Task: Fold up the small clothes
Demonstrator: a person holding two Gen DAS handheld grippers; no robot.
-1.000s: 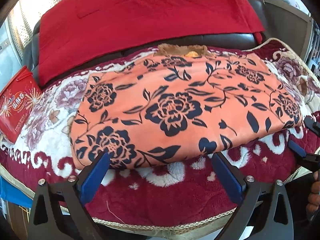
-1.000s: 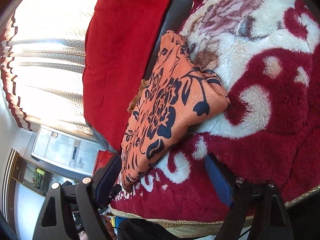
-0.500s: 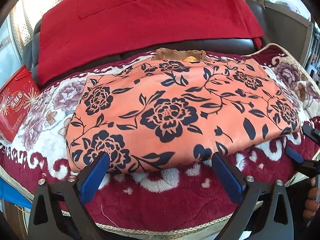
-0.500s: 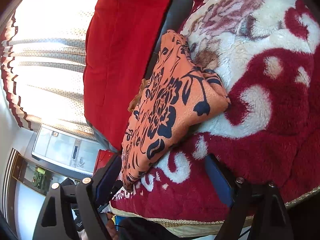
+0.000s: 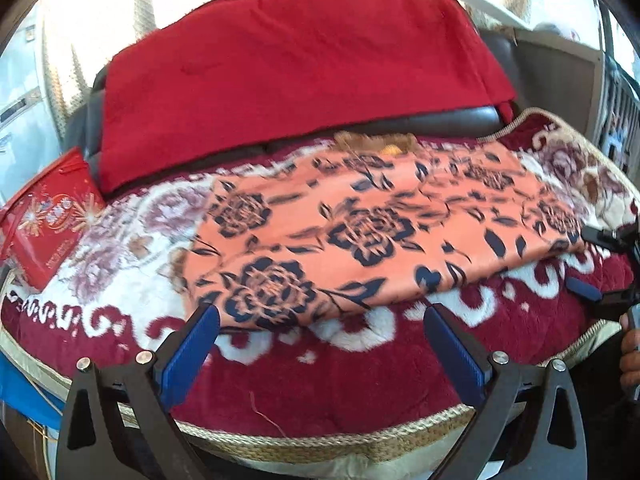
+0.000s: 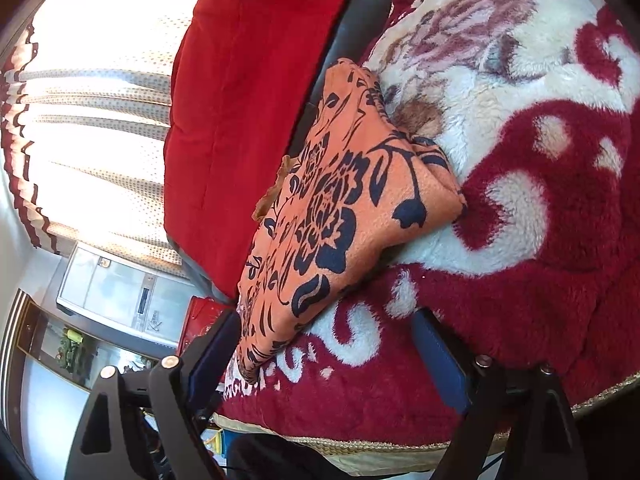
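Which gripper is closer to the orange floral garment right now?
Right. The right gripper has its open jaws at the corner of the orange floral garment, one finger beside its edge. The left gripper is open too, just short of the near edge, over the blanket.

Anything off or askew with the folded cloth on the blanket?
Mostly tidy. The orange flowered cloth lies folded flat on the blanket. One oddity: a brown frilly bit pokes out from its far edge, untucked. Nothing spilled or damaged.
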